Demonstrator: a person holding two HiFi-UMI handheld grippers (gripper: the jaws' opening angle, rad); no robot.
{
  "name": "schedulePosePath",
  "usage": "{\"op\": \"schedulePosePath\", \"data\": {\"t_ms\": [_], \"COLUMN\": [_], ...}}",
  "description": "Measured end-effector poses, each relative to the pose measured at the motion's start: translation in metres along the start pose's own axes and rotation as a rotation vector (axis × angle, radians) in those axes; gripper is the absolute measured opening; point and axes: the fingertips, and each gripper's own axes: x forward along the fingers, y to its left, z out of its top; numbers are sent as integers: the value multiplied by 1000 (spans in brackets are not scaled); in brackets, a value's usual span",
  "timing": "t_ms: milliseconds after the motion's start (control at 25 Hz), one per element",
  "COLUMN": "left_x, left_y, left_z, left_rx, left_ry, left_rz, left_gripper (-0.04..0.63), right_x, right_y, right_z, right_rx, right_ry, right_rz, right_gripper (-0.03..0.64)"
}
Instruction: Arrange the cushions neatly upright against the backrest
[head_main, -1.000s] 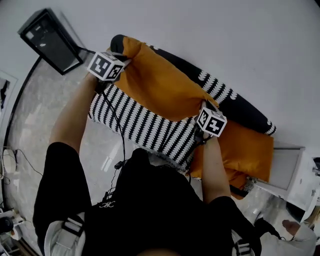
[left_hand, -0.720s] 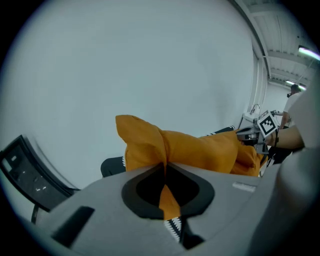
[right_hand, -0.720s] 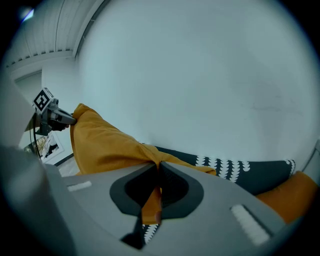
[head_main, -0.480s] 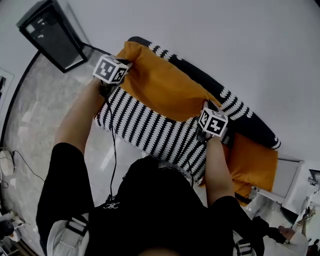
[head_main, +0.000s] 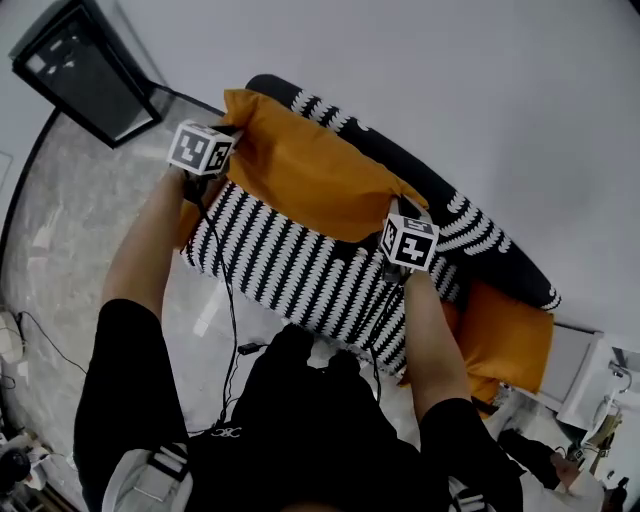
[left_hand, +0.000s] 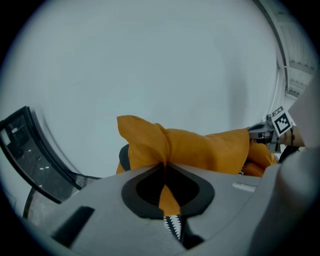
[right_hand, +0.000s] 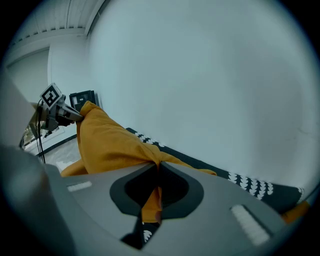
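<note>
Since a second ago, we have carried the big soft orange cushion (head_main: 310, 175) sideways along the sofa. Now more of the black-and-white striped sofa seat (head_main: 290, 265) shows between it and the other orange cushion (head_main: 510, 335).

Our left hand-held gripper (head_main: 232, 135) is pinched tight on the left corner of the big cushion. In the left gripper view the orange cloth sits squeezed between its jaws. Our right hand-held gripper (head_main: 400, 205) is pinched tight on the right corner in the same way.

The big cushion hangs between the two grippers, over the seat and in front of the long black backrest with white marks (head_main: 470, 225). We cannot tell if it touches the backrest.

The other orange cushion lies at the right end of the sofa. A black box (head_main: 70, 70) stands on the grey floor (head_main: 70, 230) past the left end.
</note>
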Motion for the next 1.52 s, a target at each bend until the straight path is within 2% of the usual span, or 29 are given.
{"op": "schedulePosePath", "data": {"t_ms": [240, 520, 840, 1080, 1280, 1400, 1520], "left_x": [52, 101, 143, 162, 164, 157, 142], "left_y": [33, 62, 80, 98, 105, 112, 118], "left_z": [-12, -26, -38, -56, -66, -66, -69], "left_rx": [-15, 10, -4, 5, -39, -77, -102], "left_ry": [58, 96, 101, 160, 125, 79, 36], "left_rz": [5, 16, 43, 84, 118, 153, 185], "left_gripper": [17, 18, 27, 52, 59, 110, 132], "right_x": [55, 104, 144, 163, 167, 168, 165], "right_y": [4, 8, 1, 9, 14, 12, 13], "right_z": [-7, -15, -16, -33, -44, -46, -43], "right_rx": [-23, -24, -68, -112, -124, -135, -141], "right_ry": [47, 83, 104, 134, 126, 138, 129], "right_rz": [4, -1, -13, 6, 0, 11, 20], "right_gripper": [23, 23, 24, 29, 31, 42, 83]}}
